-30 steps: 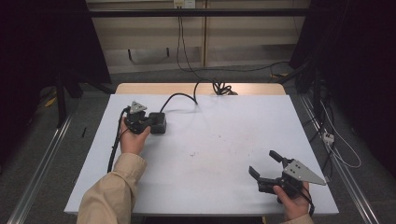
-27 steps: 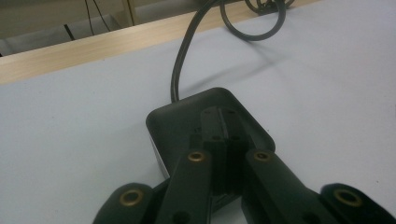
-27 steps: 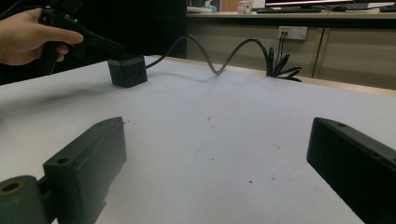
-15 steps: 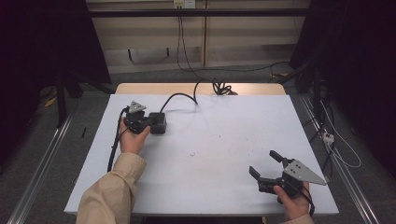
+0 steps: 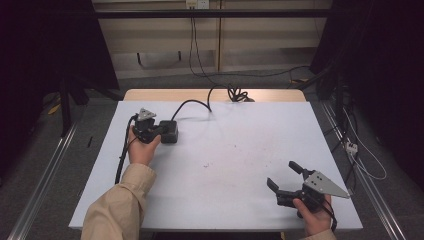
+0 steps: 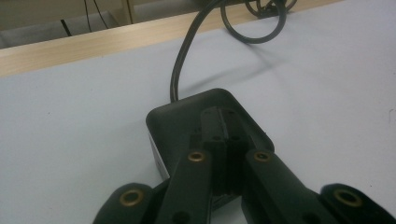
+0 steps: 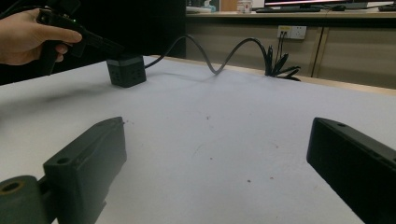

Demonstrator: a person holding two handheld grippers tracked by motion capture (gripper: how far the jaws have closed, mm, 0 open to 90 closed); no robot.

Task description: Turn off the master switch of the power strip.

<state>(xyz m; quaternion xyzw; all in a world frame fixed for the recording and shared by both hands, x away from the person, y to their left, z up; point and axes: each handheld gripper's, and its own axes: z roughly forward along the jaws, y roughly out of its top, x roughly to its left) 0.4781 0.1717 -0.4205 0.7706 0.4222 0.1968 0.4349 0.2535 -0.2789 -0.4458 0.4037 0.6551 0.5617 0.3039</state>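
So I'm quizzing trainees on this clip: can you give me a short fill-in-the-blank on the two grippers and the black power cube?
1. The left gripper has its jaws ____, tips resting on top of the black power cube.
2. The right gripper has its jaws ____.
3. The cube's black cable runs toward the table's ____ edge.

Missing words: shut; open; far

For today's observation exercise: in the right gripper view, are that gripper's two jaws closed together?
No: the right gripper has its jaws standing far apart, with bare white table showing between them.
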